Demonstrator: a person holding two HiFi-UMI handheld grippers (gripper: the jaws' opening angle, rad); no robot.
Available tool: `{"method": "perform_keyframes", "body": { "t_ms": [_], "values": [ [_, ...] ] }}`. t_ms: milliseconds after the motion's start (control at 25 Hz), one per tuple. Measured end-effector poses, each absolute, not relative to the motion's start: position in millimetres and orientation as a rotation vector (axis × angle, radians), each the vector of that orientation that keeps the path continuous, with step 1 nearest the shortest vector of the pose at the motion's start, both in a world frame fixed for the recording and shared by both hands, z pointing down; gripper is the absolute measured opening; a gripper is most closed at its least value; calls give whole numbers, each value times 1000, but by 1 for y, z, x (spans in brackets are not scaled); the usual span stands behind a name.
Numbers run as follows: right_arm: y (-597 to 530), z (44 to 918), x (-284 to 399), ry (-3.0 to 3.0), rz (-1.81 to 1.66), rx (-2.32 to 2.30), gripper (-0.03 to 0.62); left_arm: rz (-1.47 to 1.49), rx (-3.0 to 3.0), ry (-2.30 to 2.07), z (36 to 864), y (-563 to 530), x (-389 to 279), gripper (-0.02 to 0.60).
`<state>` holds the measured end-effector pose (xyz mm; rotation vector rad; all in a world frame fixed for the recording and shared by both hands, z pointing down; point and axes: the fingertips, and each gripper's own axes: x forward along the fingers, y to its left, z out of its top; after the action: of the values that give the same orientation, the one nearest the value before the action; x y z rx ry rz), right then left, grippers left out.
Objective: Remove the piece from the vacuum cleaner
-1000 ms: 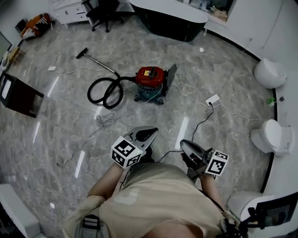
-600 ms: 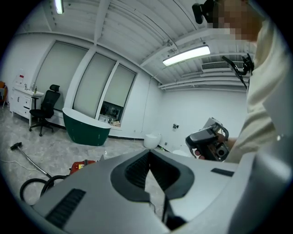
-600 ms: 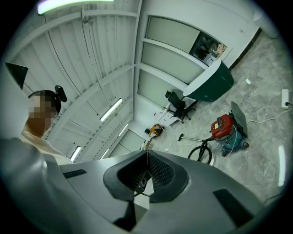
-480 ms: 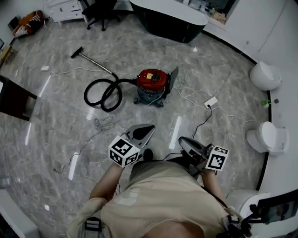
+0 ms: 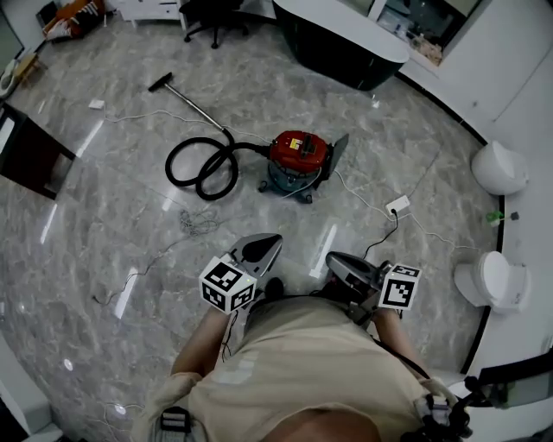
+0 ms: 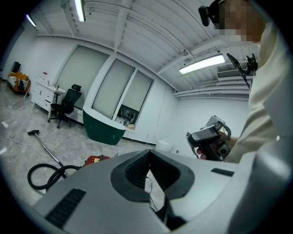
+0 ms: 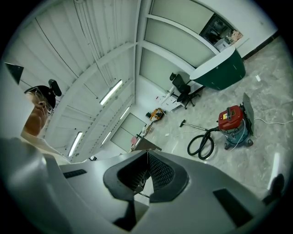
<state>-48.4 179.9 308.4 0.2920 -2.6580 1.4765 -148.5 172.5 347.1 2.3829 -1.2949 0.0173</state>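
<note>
The red vacuum cleaner (image 5: 300,155) stands on the marble floor well ahead of me, with a grey panel (image 5: 339,152) upright at its right side. Its black hose (image 5: 203,168) lies coiled to the left and runs on to a wand with a floor nozzle (image 5: 161,83). My left gripper (image 5: 266,245) and right gripper (image 5: 335,262) are held close to my body, far short of the vacuum. Both are shut with nothing between the jaws. The vacuum also shows small in the left gripper view (image 6: 94,160) and in the right gripper view (image 7: 233,119).
A dark green counter (image 5: 341,39) and an office chair (image 5: 207,13) stand at the back. A power strip (image 5: 397,205) with cables lies right of the vacuum. A loose cord (image 5: 194,223) lies on the floor. White round units (image 5: 501,166) line the right wall. A dark box (image 5: 30,151) stands at left.
The head view has swung a little, so the vacuum sits slightly further right in the picture. Both grippers stay shut close to my body. Nothing on the floor has moved.
</note>
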Motion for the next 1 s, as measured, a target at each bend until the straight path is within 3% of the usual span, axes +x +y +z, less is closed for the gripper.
{"method": "perform_keyframes", "body": {
  "t_ms": [360,1000],
  "values": [
    [150,319,-27,-2645,1607,407,2,136,2374,-1349,350,146,-148,3],
    [71,348,39,-2594,1847,525,2,318,2450,-1182,342,78,-70,3]
  ]
}}
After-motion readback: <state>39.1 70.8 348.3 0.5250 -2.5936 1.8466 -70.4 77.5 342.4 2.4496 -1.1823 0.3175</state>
